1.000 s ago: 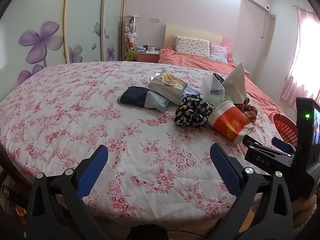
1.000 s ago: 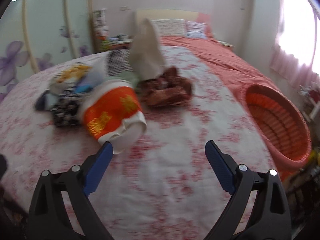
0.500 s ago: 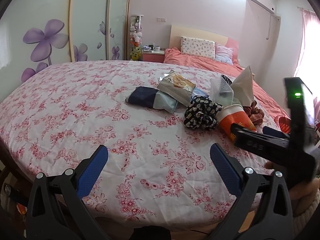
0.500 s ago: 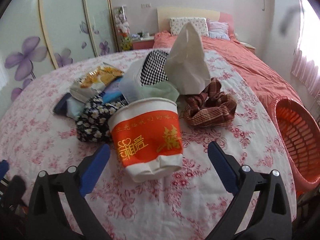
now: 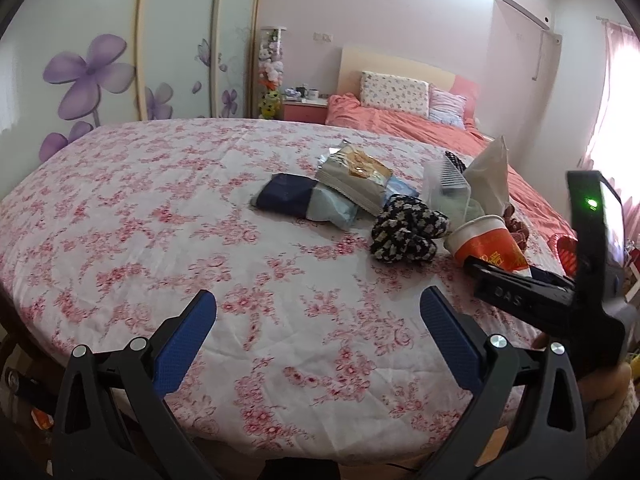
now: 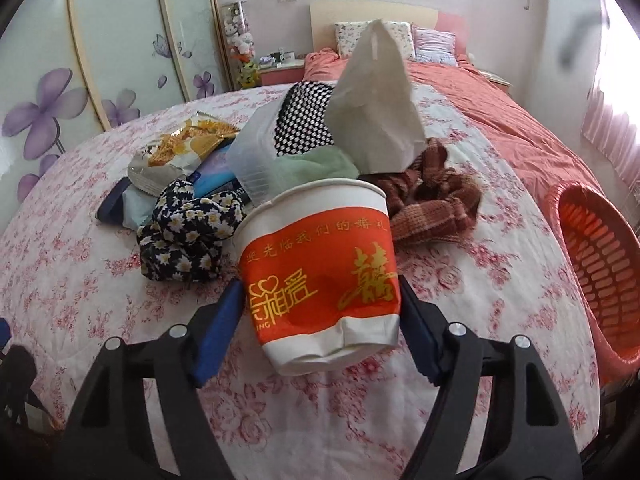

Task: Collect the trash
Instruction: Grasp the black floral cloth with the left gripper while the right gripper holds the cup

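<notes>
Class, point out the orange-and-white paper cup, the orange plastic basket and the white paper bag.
Orange-and-white paper cup (image 6: 320,268): right wrist view, on its orange band.
Orange plastic basket (image 6: 600,264): right wrist view, on its slotted inner wall.
White paper bag (image 6: 372,104): right wrist view, on its front face.

We are looking from the left wrist low across the bed (image 5: 160,216) toward the headboard, well back. From the right wrist we are sitting close, sharing the paper cup (image 6: 320,264) and clutter pile (image 5: 400,216).

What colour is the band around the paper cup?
Orange-red with gold lettering, on a white paper cup; clearest in the right wrist view.
</notes>
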Demonstrator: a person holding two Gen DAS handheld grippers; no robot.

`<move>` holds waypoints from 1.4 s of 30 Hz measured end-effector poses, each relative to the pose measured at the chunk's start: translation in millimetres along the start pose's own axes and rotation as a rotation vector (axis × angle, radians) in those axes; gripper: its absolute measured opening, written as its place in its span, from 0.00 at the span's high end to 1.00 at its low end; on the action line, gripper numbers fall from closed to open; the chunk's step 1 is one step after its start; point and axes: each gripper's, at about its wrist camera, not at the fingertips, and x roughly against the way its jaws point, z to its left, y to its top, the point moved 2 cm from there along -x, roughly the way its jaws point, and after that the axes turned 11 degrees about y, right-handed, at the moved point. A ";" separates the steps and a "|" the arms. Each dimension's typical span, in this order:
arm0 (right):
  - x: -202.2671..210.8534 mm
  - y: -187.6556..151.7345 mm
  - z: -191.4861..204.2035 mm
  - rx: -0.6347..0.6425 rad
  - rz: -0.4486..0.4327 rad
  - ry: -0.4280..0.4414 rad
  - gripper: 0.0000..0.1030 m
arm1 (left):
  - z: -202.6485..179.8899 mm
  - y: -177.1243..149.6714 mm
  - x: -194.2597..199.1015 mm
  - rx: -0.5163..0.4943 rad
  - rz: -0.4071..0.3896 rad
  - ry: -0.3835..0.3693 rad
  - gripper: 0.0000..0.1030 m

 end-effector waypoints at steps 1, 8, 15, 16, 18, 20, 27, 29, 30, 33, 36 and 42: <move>8.7 -2.9 -3.8 -0.005 -0.014 -0.004 0.30 | -2.0 2.3 -2.6 -0.004 0.008 -0.009 0.02; 53.8 -12.5 -36.4 -0.040 -0.083 -0.085 0.30 | -35.1 23.8 -23.5 -0.072 0.038 -0.090 0.02; 77.1 -21.3 -77.5 -0.130 -0.106 -0.098 0.30 | -66.9 41.7 -60.9 -0.076 0.101 -0.134 0.15; 79.6 -23.2 -82.5 -0.137 -0.106 -0.100 0.30 | -71.6 44.1 -67.3 -0.079 0.110 -0.133 0.16; 79.8 -24.9 -86.4 -0.143 -0.107 -0.102 0.30 | -76.0 46.4 -75.8 -0.085 0.121 -0.133 0.16; 79.3 -25.7 -89.0 -0.151 -0.105 -0.102 0.30 | -81.4 47.2 -84.0 -0.104 0.134 -0.121 0.16; 78.3 -28.9 -97.0 -0.172 -0.098 -0.101 0.30 | -91.2 45.0 -106.6 -0.134 0.201 -0.120 0.46; 78.3 -29.1 -96.5 -0.171 -0.098 -0.104 0.30 | -91.7 44.5 -105.2 -0.134 0.201 -0.138 0.57; 78.9 -29.4 -97.0 -0.172 -0.100 -0.103 0.30 | -92.3 44.5 -102.6 -0.135 0.193 -0.145 0.66; 81.8 -28.9 -97.8 -0.178 -0.109 -0.101 0.30 | -91.6 45.3 -93.1 -0.142 0.164 -0.158 0.71; 87.4 -27.2 -95.9 -0.173 -0.122 -0.099 0.30 | -88.4 48.8 -83.9 -0.138 0.142 -0.168 0.72; 103.3 -24.7 -91.1 -0.160 -0.162 -0.110 0.29 | -87.1 57.5 -59.5 -0.132 0.092 -0.197 0.72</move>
